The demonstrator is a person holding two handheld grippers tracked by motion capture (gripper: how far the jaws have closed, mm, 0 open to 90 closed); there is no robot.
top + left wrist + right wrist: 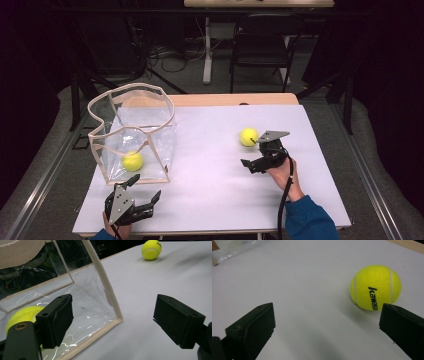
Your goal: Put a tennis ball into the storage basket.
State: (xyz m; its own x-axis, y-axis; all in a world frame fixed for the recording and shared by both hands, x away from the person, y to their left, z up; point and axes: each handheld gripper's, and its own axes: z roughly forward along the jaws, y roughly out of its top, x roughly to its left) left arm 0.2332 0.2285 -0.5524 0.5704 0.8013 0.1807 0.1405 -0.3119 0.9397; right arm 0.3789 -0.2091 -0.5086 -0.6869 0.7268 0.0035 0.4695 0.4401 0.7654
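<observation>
The loose tennis ball (375, 287) lies right of the clear bag (135, 135), just ahead of the right gripper (257, 152), jaws wide, empty. Light, fuzzy, springy; grip across its middle. The left gripper (145, 189), probably idle, gapes at the bag's corner.

A dark folding chair (260, 47) stands on grey floor (320, 65) beyond the table (225, 200).

You see a fuzzy felt tennis ball (375, 287) on the smooth matt white table (210, 165). The bag (132, 135) is glossy clear plastic with cloth-bound edges. Your right gripper (324, 332) has matt black plastic jaws.
</observation>
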